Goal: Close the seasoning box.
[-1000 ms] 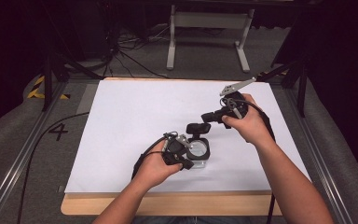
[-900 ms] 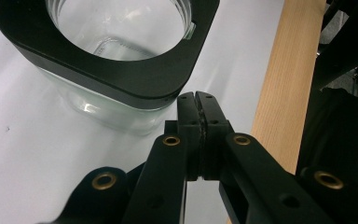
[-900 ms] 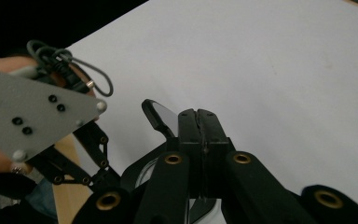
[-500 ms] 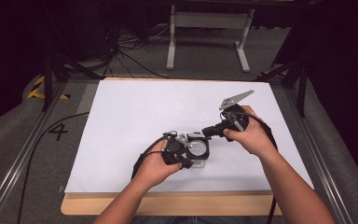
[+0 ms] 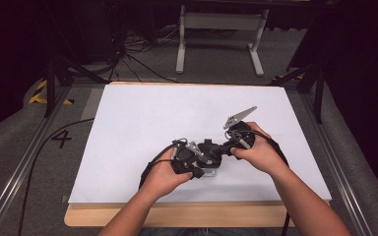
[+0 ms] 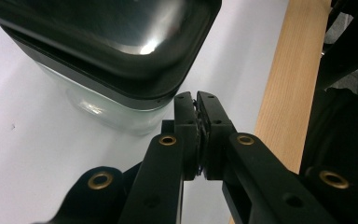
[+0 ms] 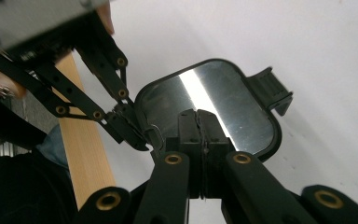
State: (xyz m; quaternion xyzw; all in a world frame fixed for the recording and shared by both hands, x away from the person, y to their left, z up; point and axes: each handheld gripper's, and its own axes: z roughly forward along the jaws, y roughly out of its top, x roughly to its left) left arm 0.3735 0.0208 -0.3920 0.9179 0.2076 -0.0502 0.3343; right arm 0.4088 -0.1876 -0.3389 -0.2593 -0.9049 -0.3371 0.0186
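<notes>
Crowding close over one small container: left tongs point(image 6: 197, 100) pressed jaw to jaw at a rounded corner of the lid point(image 6: 121, 28), right tongs point(image 7: 198, 116) likewise closed, tips lying over the lid's glossy face. Cannot tell whether either pair actually pinches a rim or a tab. Likely trouble from here: slipping off the slick black plastic, since smooth hard jaws on a polished, mirror-like lid give little bite; tipping or skating the clear container point(image 6: 102, 109) across the smooth white tabletop point(image 5: 152, 113) if pulled from one side alone; knocking one tool against the other, given how tightly both meet; pushing the box over the near wooden edge point(image 6: 289, 70), just beside it. Body glassy, transparent, square with soft corners; lid dark, reflective, rimmed, with a ribbed hinged latch tab point(image 7: 270, 88) sticking out on the far side. Farther off in the high view, matte white sheet, then grey carpeted floor point(image 5: 39, 162) with loose black cables and a pale metal stand point(image 5: 221, 22).
</notes>
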